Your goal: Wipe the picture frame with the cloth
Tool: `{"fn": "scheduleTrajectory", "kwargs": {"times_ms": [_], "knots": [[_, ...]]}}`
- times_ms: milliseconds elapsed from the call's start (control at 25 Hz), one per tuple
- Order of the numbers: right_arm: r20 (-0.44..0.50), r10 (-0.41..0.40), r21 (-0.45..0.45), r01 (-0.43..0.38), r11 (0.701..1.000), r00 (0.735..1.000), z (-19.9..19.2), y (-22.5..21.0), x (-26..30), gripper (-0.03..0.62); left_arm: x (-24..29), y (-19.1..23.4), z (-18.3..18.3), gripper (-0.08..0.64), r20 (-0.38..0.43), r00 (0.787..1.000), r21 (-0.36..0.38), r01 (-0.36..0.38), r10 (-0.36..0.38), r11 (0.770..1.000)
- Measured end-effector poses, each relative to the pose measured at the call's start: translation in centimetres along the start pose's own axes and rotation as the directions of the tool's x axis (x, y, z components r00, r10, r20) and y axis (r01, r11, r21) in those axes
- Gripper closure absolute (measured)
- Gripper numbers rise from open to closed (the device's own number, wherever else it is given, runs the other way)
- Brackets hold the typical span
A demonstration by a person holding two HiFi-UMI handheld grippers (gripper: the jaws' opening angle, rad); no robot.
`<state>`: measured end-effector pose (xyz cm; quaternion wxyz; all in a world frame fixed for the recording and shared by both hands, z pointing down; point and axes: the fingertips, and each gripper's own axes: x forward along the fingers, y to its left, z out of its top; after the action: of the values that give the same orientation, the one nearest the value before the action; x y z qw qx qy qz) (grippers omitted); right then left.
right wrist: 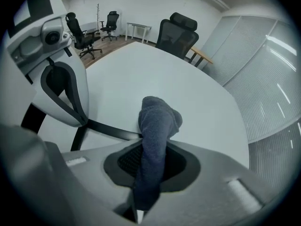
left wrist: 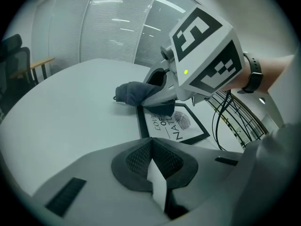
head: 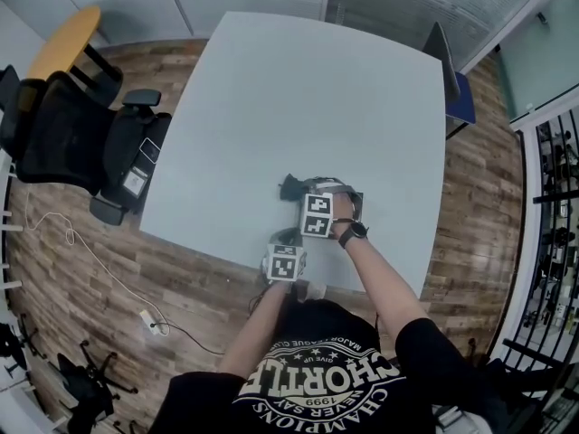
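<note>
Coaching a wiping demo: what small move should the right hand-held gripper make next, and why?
Probably drag the right hand-held gripper across the picture frame's printed face. Its jaws are clamped on the cloth, which lies bunched at one edge of the frame, and most of the print is uncovered.

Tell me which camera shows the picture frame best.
The left gripper view: the picture frame lies flat there with black border and lettering clear, the cloth over its far end. The head view mostly hides it under the right gripper. The right gripper view shows only a black edge strip.
</note>
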<state>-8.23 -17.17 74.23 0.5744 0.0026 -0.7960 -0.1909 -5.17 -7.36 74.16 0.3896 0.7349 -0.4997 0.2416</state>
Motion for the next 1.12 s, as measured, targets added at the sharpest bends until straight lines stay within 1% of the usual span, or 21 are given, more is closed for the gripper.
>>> {"fn": "scheduleTrajectory", "kwargs": {"times_ms": [120, 320, 560, 760, 960, 1080, 1120], "knots": [[-0.003, -0.005, 0.015, 0.005, 1.000, 1.000, -0.5, 0.0, 0.6, 0.520, 0.4, 0.2, -0.2, 0.555, -0.031, 0.999, -0.005, -0.008, 0.007, 1.000], [-0.015, -0.019, 0.000, 0.019, 1.000, 1.000, -1.7, 0.1, 0.6, 0.520, 0.8, 0.2, -0.4, 0.555, -0.045, 0.999, 0.009, -0.014, 0.015, 1.000], [-0.063, -0.046, 0.003, 0.046, 0.999, 0.997, -4.9, 0.8, -0.5, 0.520, 0.6, 0.3, -0.4, 0.555, -0.051, 0.998, 0.021, -0.025, 0.026, 0.999], [-0.116, -0.073, 0.056, 0.080, 0.995, 0.991, -9.0, 1.6, -1.8, 0.520, 0.4, 0.4, -0.4, 0.555, -0.042, 0.998, 0.012, -0.038, 0.039, 0.999], [-0.183, -0.098, 0.128, 0.122, 0.984, 0.978, -13.7, 2.7, -3.4, 0.520, 0.5, 0.3, -0.4, 0.555, -0.042, 0.998, 0.010, -0.050, 0.051, 0.999], [-0.191, -0.109, 0.175, 0.143, 0.974, 0.976, -15.3, 2.9, -4.1, 0.520, 0.3, 0.7, -0.2, 0.555, -0.043, 0.996, 0.018, -0.075, 0.076, 0.997], [-0.188, -0.113, 0.187, 0.149, 0.971, 0.976, -15.5, 3.0, -4.2, 0.520, 0.3, 0.5, -0.2, 0.555, -0.042, 0.997, 0.013, -0.067, 0.068, 0.998]]}}
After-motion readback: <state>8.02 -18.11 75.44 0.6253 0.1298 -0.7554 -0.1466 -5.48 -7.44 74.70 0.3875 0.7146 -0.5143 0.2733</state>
